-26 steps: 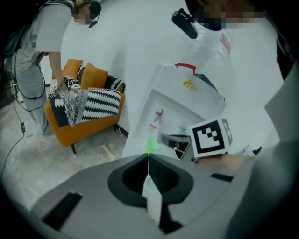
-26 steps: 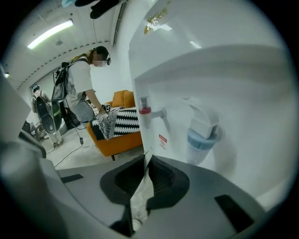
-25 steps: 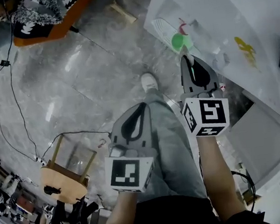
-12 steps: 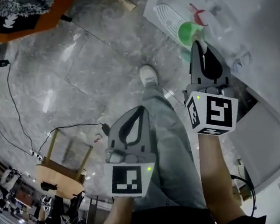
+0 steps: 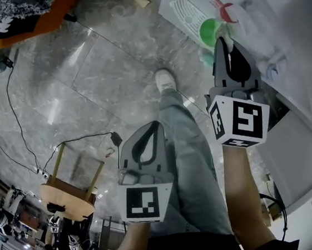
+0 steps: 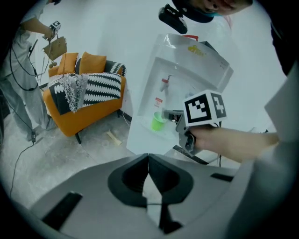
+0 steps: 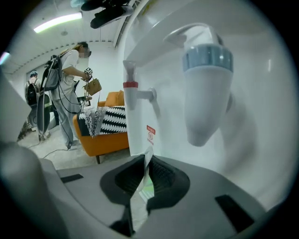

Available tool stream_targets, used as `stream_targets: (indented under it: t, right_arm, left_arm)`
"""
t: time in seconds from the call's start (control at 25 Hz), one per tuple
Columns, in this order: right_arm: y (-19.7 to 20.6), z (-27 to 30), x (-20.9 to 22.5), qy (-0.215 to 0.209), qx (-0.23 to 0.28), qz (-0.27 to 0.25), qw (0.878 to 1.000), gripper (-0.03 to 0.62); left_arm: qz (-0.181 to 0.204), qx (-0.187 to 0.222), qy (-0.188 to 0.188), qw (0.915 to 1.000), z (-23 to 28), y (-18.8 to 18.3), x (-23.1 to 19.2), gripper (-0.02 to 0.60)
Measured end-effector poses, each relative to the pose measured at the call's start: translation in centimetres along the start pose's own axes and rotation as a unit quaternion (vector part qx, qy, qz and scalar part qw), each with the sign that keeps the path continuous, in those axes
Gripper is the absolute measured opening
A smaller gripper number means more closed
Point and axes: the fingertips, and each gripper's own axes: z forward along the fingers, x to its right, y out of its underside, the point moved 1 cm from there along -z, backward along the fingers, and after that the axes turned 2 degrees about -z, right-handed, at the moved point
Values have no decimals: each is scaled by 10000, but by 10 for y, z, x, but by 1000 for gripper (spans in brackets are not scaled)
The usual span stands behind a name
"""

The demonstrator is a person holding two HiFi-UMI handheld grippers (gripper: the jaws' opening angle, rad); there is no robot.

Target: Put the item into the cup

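Note:
A green cup stands on the drip tray of a white water dispenser, under its taps. My right gripper hovers at the cup's near rim, shut on a thin white packet that sticks up between the jaws. In the right gripper view a bit of green cup shows just beyond the jaws. My left gripper hangs lower over the floor, shut with nothing in it. From the left gripper view, the cup sits right in front of the right gripper.
A red tap and a grey-blue tap hang over the tray. An orange sofa with striped cushions stands to the left. A person stands by it. A wooden stool and cables lie on the grey floor.
My right gripper has risen with the packet and stays close by the green cup. The left gripper has hardly moved.

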Motion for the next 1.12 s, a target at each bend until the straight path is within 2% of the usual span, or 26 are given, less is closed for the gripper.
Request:
stream_targets:
  t: [0.2, 0.32, 0.44, 0.64, 0.76, 1.12]
  right_arm:
    - [-1, -1, 0, -16, 52, 51, 10000, 35]
    - [-1, -1, -1, -3, 60, 38, 10000, 71]
    - [-1, -1, 1, 30, 65, 24, 10000, 71]
    - [-1, -3, 2, 62, 94, 53, 9999, 50]
    - [0, -3, 1, 45, 22, 14, 10000, 24]
    - [-2, -21, -14, -100, 60, -58, 9999, 17]
  left_arm:
    - [22, 5, -54, 10000, -2, -1, -2, 14]
    - [32, -6, -67, 10000, -2, 0, -4, 14]
    - [81, -32, -27, 10000, -2, 3, -2, 14]
    - [30, -86, -42, 9999, -5, 10, -3, 14]
    - [-1, -19, -40, 10000, -6, 7, -3, 14]
    - [45, 266, 127, 9996, -21, 4, 8, 14]
